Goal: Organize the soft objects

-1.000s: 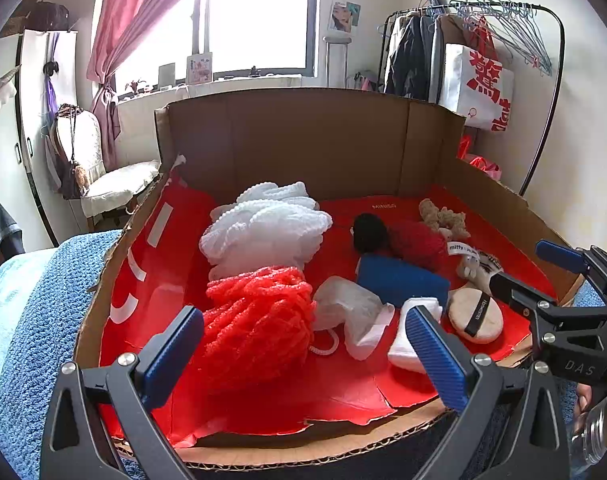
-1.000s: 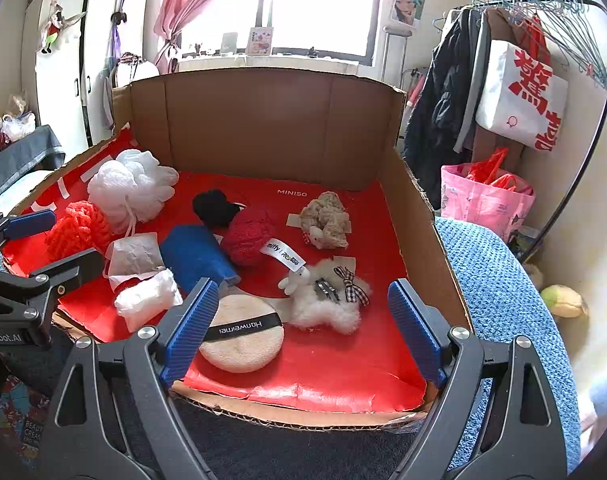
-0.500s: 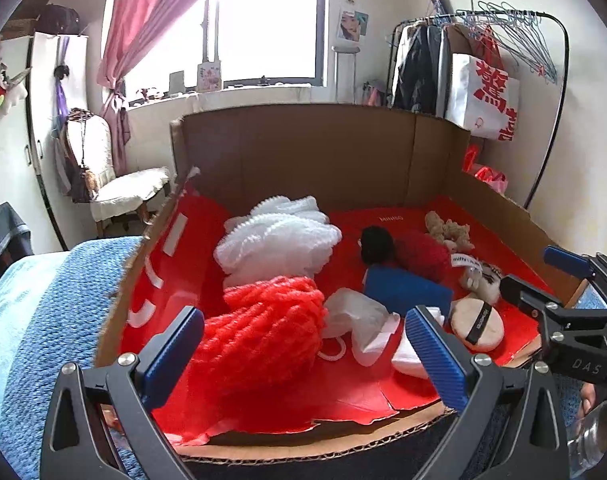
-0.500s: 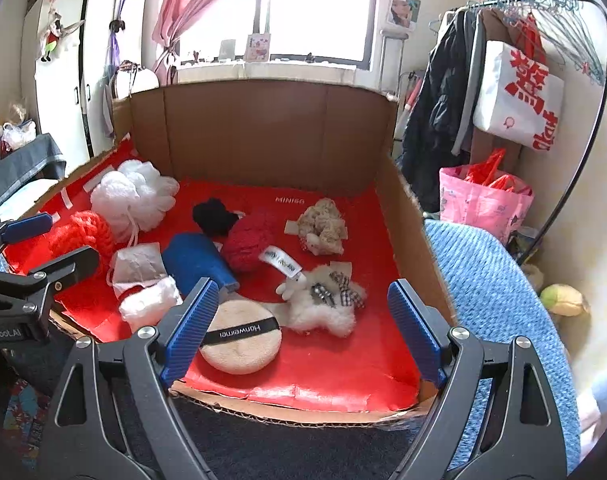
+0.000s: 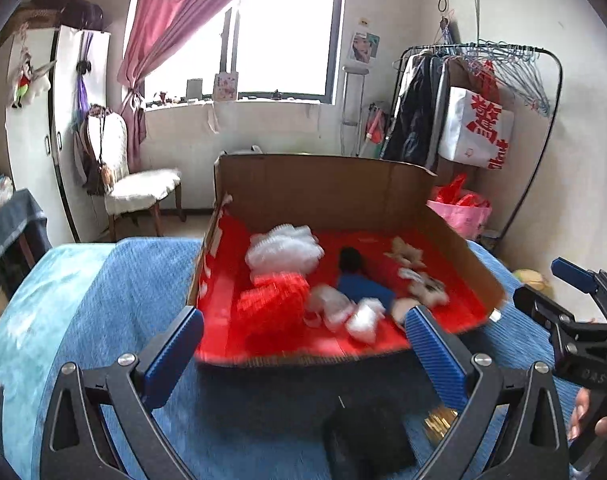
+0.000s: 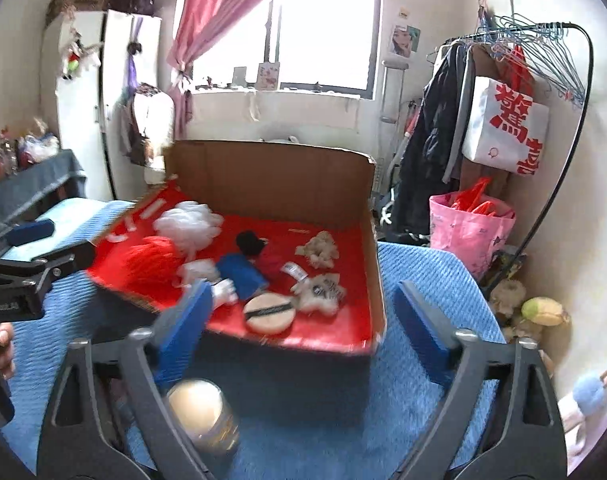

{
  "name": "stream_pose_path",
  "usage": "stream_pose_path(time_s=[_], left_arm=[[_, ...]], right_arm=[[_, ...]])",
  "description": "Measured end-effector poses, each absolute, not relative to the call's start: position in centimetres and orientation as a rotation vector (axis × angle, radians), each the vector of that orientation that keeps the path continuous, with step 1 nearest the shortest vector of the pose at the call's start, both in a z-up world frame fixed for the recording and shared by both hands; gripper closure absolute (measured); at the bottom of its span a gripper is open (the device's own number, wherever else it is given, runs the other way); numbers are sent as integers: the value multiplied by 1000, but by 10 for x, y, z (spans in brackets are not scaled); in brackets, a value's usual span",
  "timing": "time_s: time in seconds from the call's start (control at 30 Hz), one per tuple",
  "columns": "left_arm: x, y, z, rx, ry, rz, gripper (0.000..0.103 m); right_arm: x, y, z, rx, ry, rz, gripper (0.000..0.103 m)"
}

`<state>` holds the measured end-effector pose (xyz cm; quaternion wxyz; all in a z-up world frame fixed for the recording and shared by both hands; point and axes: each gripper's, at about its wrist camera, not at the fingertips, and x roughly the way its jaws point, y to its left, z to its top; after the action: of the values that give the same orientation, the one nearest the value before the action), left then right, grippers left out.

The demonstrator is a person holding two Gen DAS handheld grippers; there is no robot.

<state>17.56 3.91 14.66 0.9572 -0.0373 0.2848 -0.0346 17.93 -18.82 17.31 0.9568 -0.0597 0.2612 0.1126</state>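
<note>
A cardboard box point(image 6: 287, 176) with a red lining sits on a blue bedspread point(image 6: 423, 280), and it holds all the soft things. Inside the box, the white mesh puff point(image 6: 189, 224) lies near the back-left corner, with the red mesh puff point(image 6: 151, 262) just in front of it. The blue sponge point(image 6: 241, 274) lies mid-box, the round powder puff point(image 6: 268, 313) near the front edge, and the white plush toy point(image 6: 321, 290) just beside it. Both the left claw point(image 5: 303, 354) and the right claw point(image 6: 299, 320) hang in front of the box, jaws spread wide, holding nothing. A glass jar point(image 6: 201, 414) stands on the bedspread, in front of the box.
</note>
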Motion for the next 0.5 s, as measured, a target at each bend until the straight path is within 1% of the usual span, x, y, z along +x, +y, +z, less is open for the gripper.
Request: stream_pose_path(time_s=[0.1, 0.13, 0.23, 0.33, 0.5], left_arm=[[148, 33, 147, -62, 598, -77, 0], [136, 31, 144, -58, 605, -78, 0], [113, 24, 132, -56, 637, -86, 0], [100, 17, 112, -63, 682, -80, 0], [91, 7, 73, -59, 769, -67, 0]], right_arm=[[144, -194, 179, -112, 509, 239, 2], [135, -195, 179, -110, 516, 243, 0], [112, -197, 169, -102, 578, 256, 0], [100, -199, 148, -88, 655, 249, 0], [96, -198, 97, -88, 793, 225, 0]])
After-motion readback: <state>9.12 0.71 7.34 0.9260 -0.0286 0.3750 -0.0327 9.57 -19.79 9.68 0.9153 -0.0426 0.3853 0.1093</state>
